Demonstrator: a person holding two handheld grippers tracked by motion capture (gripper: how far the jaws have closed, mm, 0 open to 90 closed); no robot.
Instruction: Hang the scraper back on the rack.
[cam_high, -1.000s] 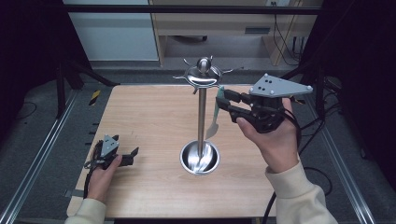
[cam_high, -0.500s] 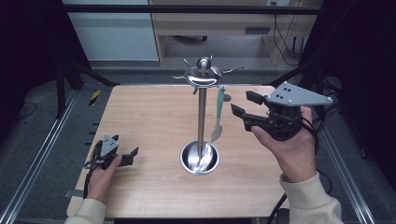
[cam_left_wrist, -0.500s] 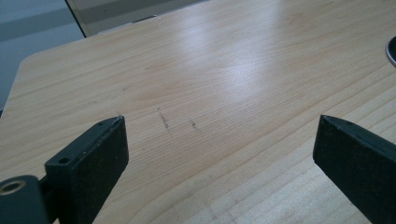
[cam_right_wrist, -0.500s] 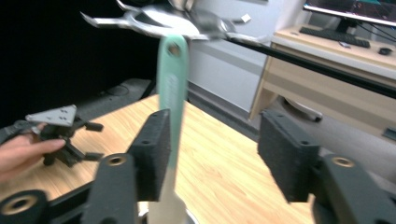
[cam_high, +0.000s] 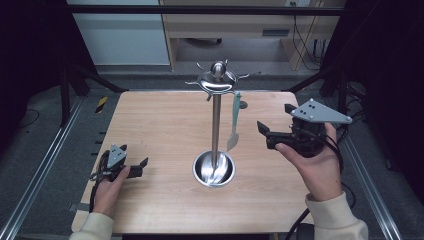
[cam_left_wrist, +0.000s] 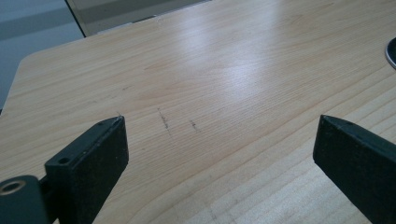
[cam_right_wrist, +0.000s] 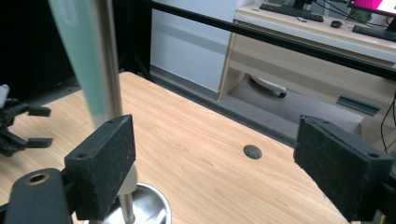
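The right gripper (cam_high: 267, 134) has its jaws wide open and holds nothing. In the high view it sits at the right middle of the frame, just beside a pale green spatula (cam_high: 234, 122). The spatula hangs from a hook on the stand (cam_high: 216, 122), a tall shiny pole in the middle of the counter (cam_high: 160, 120). Its flat end points down over the round base (cam_high: 214, 169) but does not look to touch it. In the right gripper view the spatula (cam_right_wrist: 79, 60) and the pole fill the upper left, right above the left jaw.

The step looks like letting the spatula hang and backing off. To do it well, keep the jaws wide and pull straight back to the right, so no jaw bumps the spatula or the pole. Go slow. A knock could swing the spatula off its hook or tip the stand.

The left gripper (cam_high: 141, 167) rests on the counter at the lower left, jaws wide, holding nothing. Best to leave it there, well apart from the stand.
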